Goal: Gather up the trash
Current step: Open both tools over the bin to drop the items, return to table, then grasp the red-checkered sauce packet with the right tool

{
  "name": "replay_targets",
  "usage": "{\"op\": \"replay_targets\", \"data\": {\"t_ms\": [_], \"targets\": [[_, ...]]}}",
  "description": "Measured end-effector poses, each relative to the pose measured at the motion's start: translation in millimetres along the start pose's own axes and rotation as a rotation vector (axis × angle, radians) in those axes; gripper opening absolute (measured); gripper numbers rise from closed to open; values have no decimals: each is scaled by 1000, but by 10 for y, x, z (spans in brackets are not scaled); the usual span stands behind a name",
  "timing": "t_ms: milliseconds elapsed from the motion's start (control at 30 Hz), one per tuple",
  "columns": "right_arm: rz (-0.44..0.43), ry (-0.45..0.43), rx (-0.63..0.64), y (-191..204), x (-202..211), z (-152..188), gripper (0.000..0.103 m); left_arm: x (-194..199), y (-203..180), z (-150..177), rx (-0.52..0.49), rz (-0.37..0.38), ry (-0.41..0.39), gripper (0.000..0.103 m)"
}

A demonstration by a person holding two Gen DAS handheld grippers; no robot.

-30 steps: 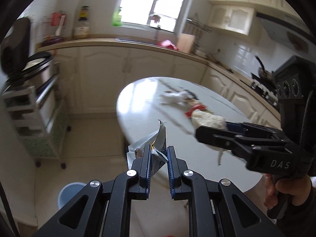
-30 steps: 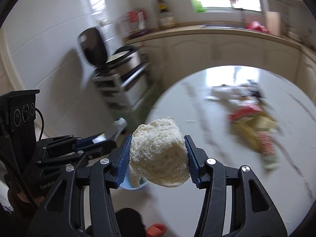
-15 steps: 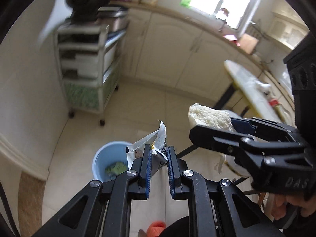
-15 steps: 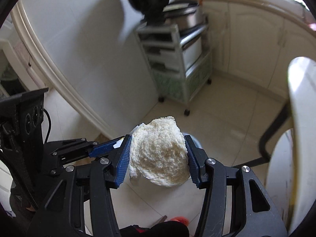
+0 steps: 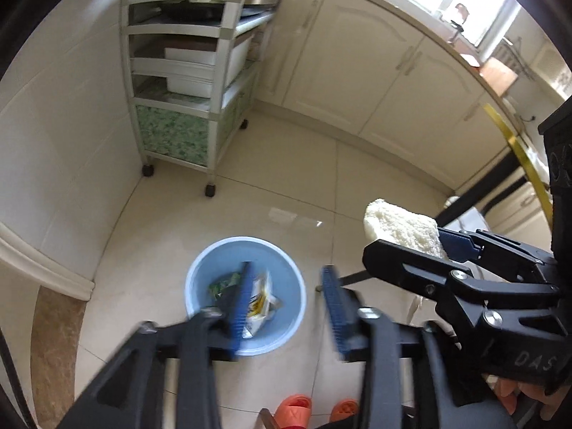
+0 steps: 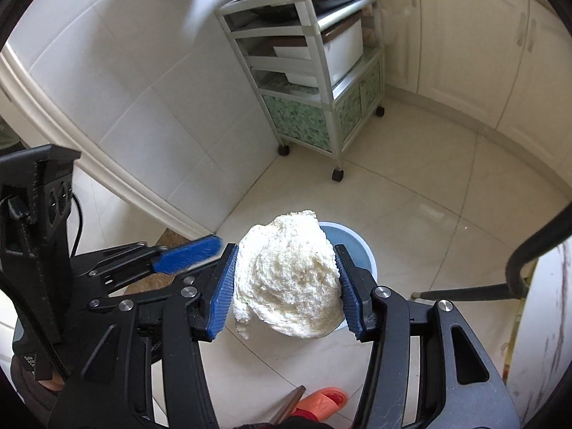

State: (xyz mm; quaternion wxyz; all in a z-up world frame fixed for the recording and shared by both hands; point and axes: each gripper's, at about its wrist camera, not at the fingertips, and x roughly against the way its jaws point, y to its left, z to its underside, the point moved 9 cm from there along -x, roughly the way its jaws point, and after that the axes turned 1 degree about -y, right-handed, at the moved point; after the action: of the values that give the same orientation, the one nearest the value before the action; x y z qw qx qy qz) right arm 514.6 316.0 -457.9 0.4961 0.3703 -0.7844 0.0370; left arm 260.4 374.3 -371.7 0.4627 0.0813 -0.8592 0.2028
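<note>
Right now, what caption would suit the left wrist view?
Left gripper, jaws just opening, drops a wrapper into the blue bin; right gripper holds a white wad.

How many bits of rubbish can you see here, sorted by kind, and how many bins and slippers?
Crumpled white wad, held in the right tool: 1
Printed wrapper, in the bin below the open left tool: 1
Green scrap, in the bin: 1
Blue bin: 1
Orange slippers: 2
Total: 6
</note>
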Motion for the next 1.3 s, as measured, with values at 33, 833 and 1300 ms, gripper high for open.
{"op": "replay_targets", "data": {"t_ms": [33,833,1300], "targets": [[-6,0,-7,-4,-29,-8,50,-58,-63,-72,5,-13,-5,48],[82,-359,0,149,1753,-231,94,1223,-965,-133,-55,-93,-251,69],[453,-516,-211,-1675,3839,715,102,1683,-3180,-8,-363,129,-388,97]]}}
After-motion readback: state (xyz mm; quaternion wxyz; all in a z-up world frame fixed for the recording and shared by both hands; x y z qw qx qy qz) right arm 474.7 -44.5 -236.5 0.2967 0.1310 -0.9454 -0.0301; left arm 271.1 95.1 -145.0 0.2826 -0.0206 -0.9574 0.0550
